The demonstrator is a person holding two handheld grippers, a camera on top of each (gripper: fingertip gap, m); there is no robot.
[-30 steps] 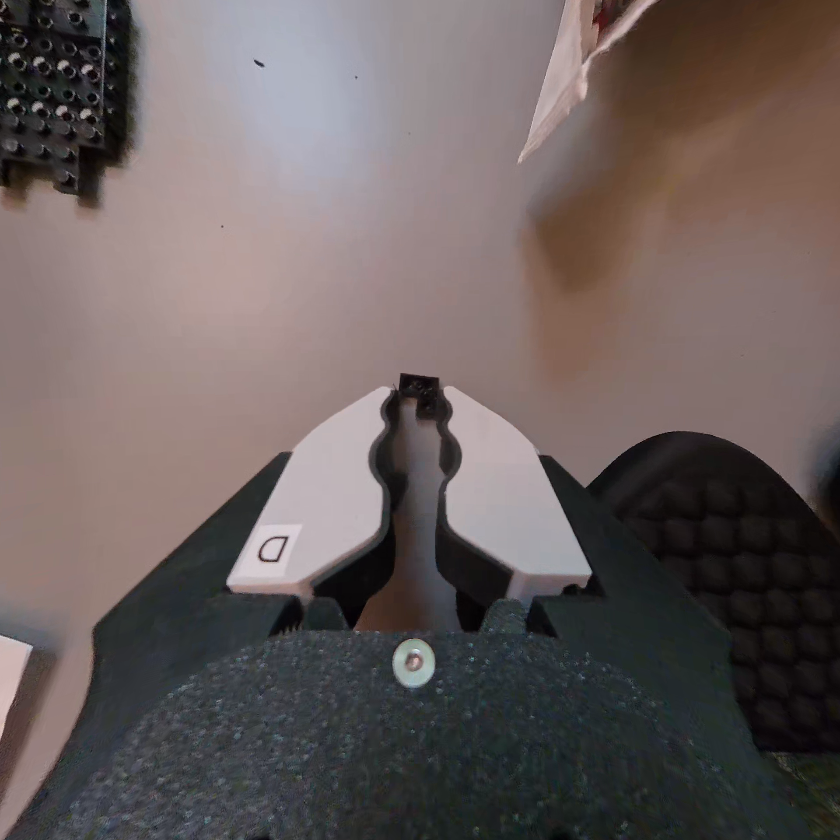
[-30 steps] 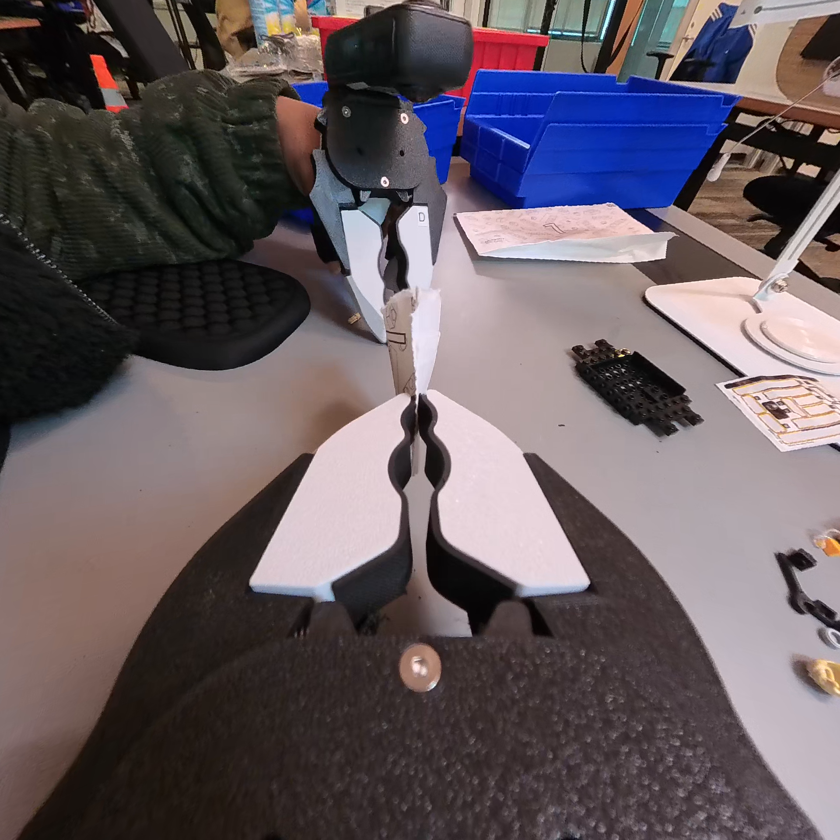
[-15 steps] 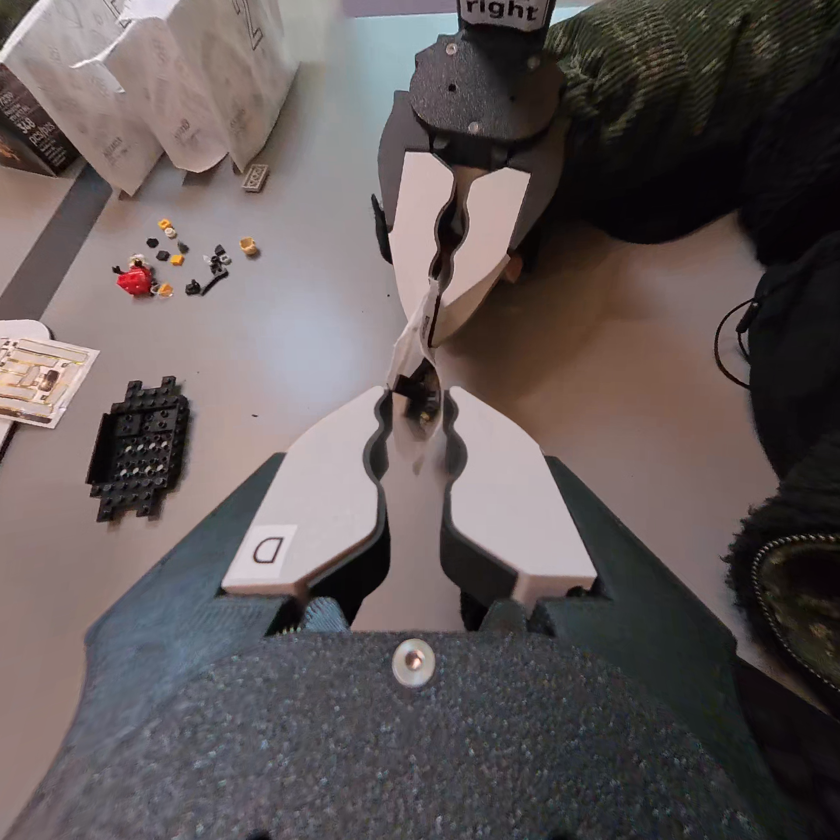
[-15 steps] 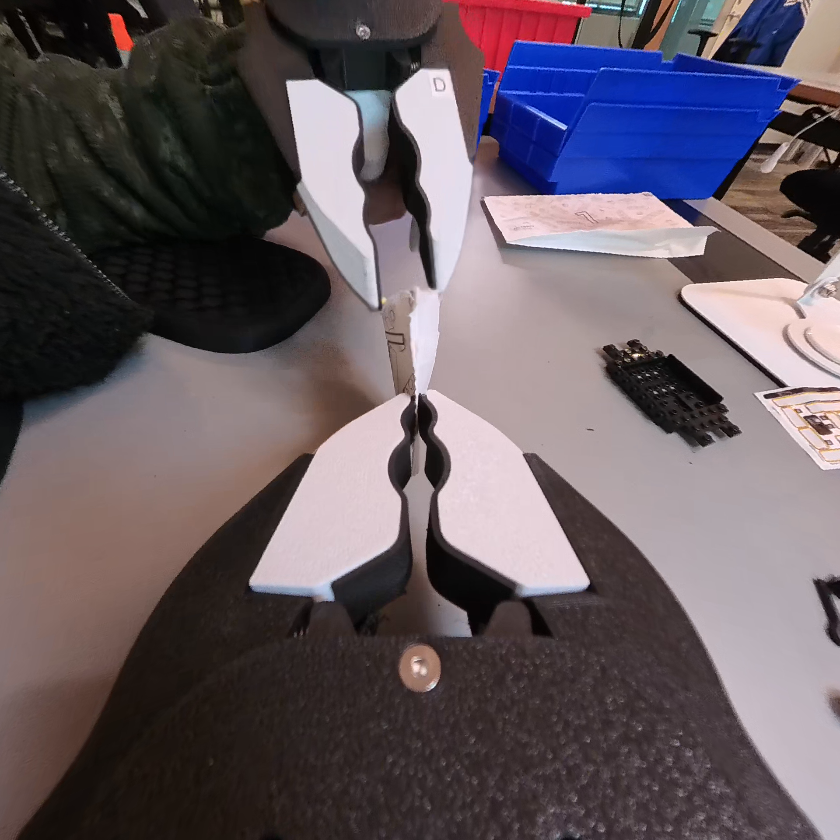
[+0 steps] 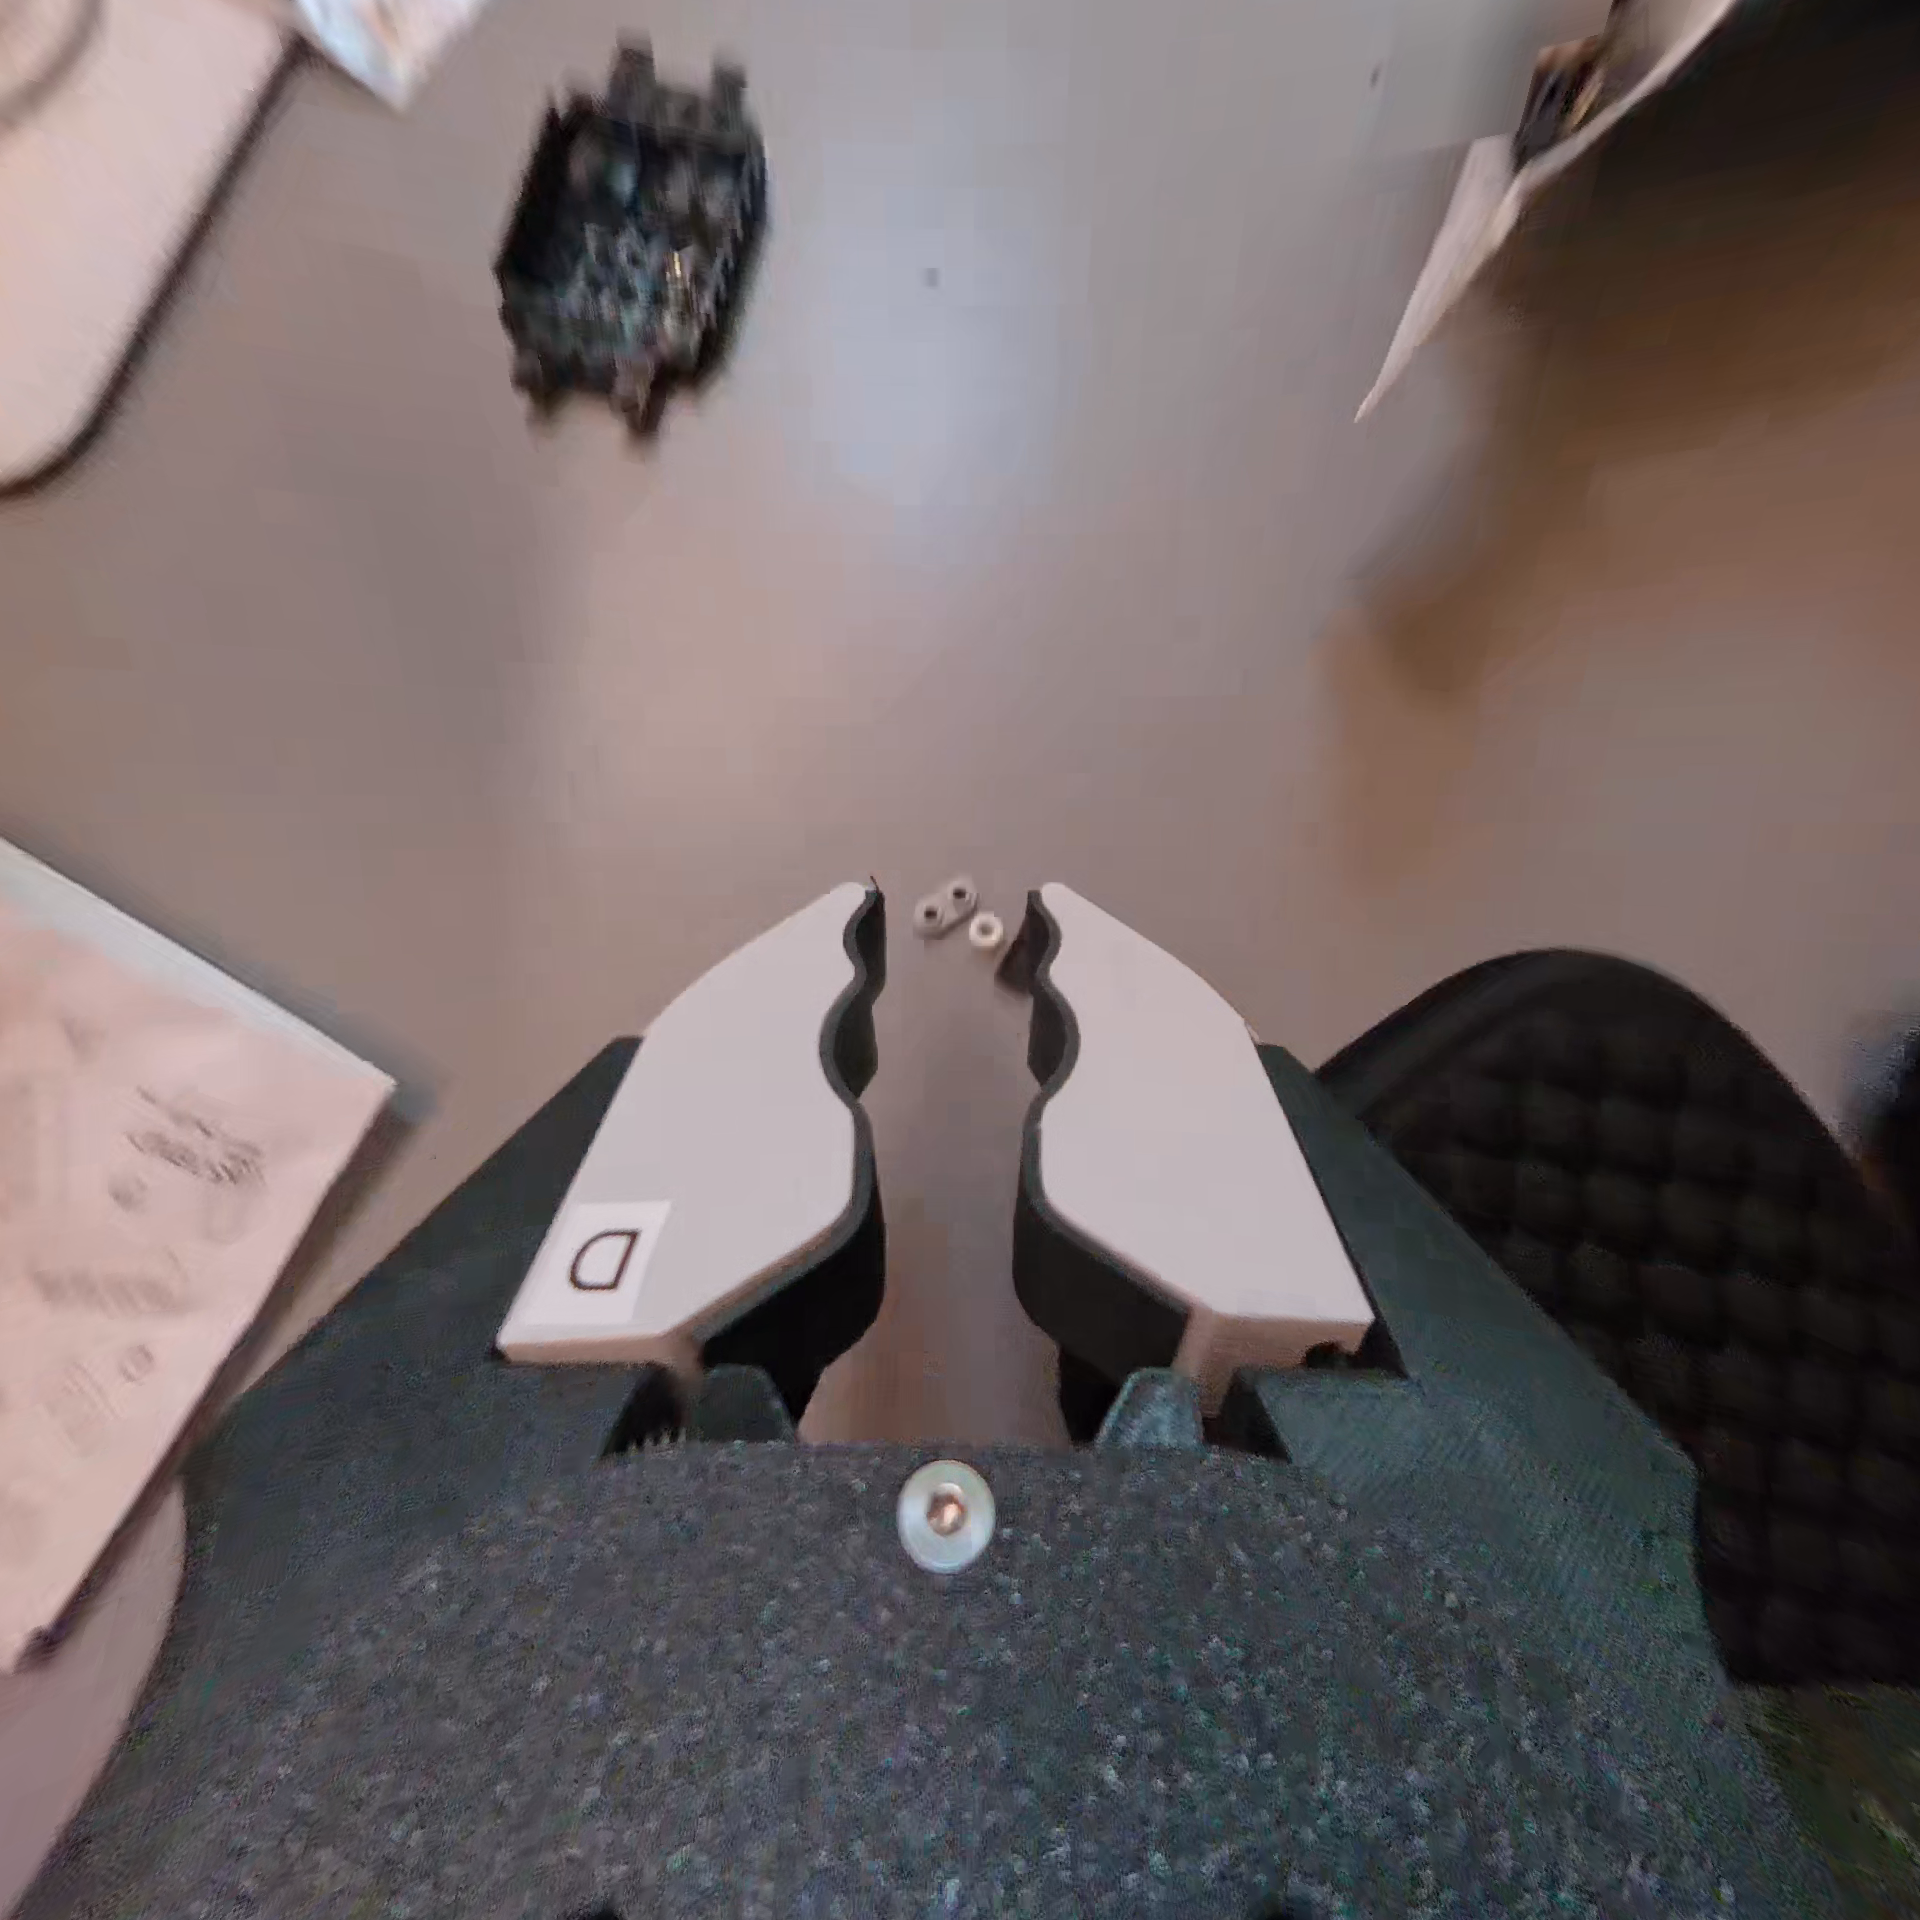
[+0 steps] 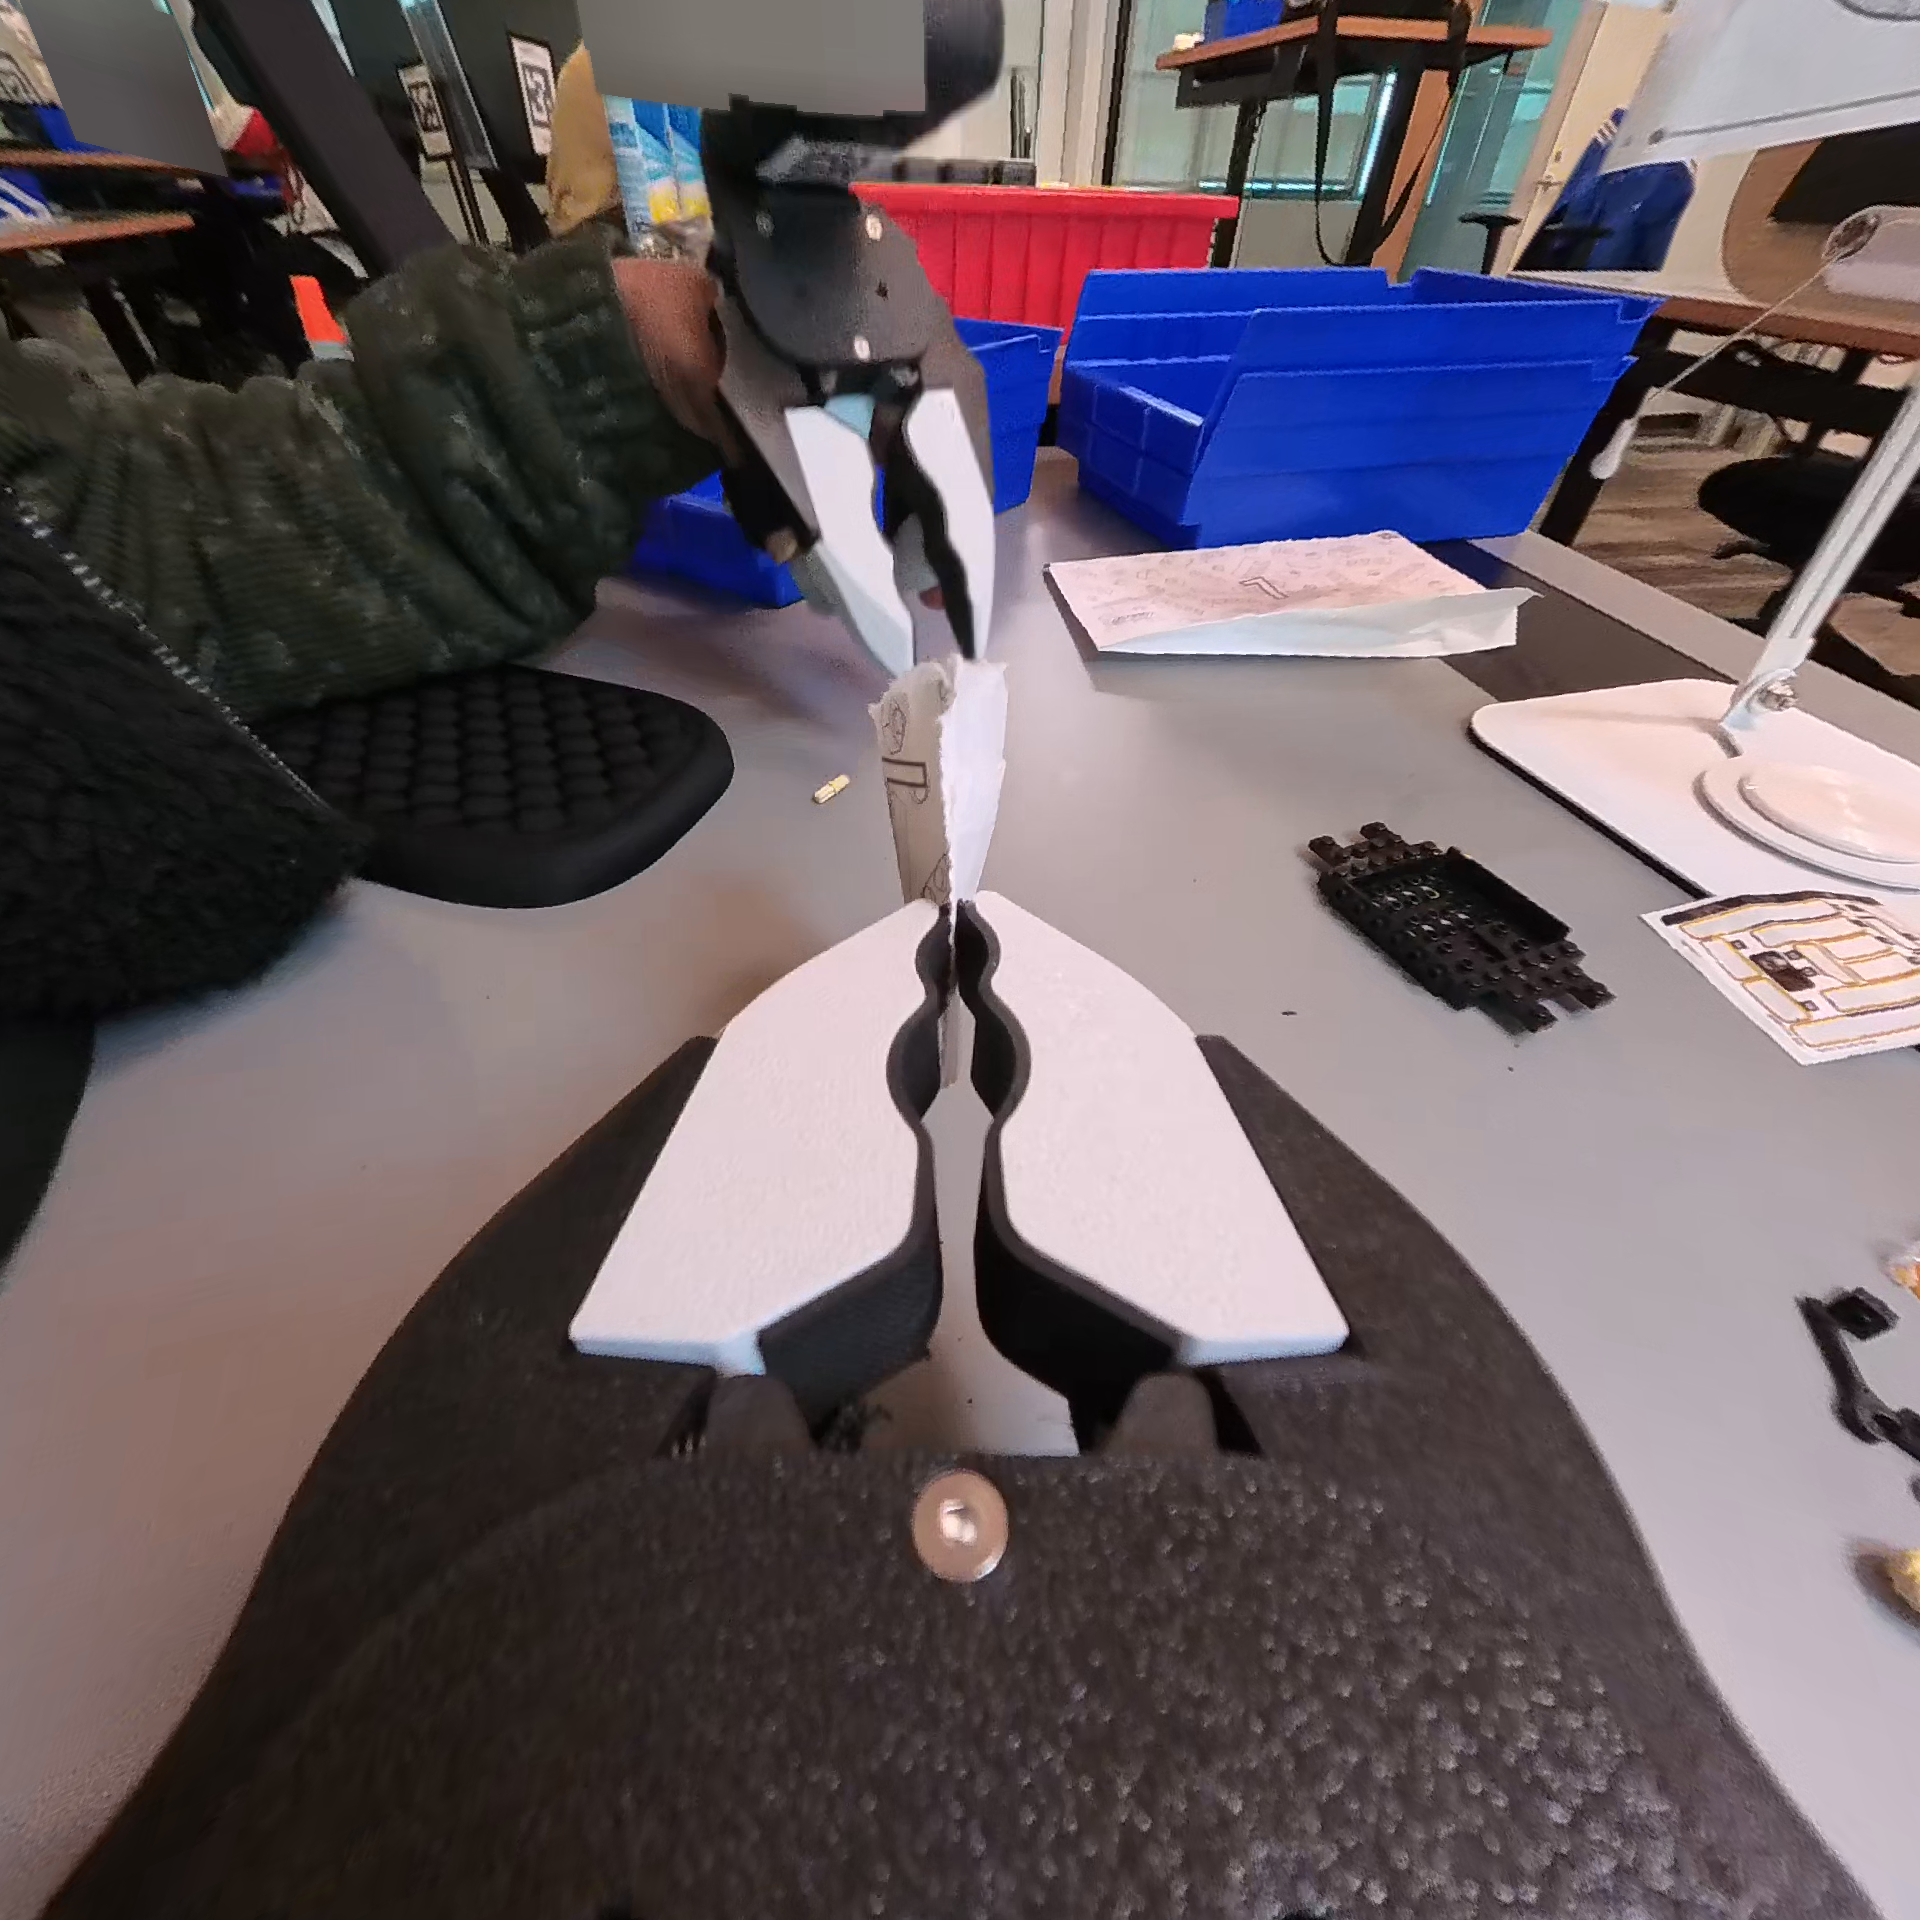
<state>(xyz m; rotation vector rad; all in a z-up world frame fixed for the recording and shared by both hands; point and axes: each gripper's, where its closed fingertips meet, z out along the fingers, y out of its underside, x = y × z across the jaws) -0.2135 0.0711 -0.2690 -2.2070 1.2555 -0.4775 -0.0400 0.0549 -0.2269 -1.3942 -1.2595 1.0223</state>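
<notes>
My right gripper [image 6: 953, 904] is shut on the lower edge of a small white paper bag [image 6: 940, 790] and holds it upright above the grey table [image 6: 1195, 831]. My left gripper [image 5: 956, 904] is open and points down at the table. Two tiny grey pieces [image 5: 940, 914] lie between its fingertips, and a small dark piece [image 5: 1013, 961] sits by the right fingertip's inner side. In the right wrist view the left gripper [image 6: 935, 649] hangs just above the bag's open top, held by a hand in a green sleeve. The bag's corner [image 5: 1475, 239] shows at the upper right of the left wrist view.
A black brick plate [image 6: 1455, 925] lies right of centre, blurred in the left wrist view [image 5: 629, 239]. A sticker sheet [image 6: 1808, 966], a white lamp base [image 6: 1714, 769], another paper bag [image 6: 1278, 608], blue bins [image 6: 1330, 405], a black wrist rest [image 6: 499, 779] and a printed sheet [image 5: 125, 1247] surround them. My hands' fingertips stand some 20 cm from each other.
The left gripper opened and tilted from facing the bag's mouth to looking down at the table; the black piece it pinched is out of its grip. The right gripper kept holding the bag.
</notes>
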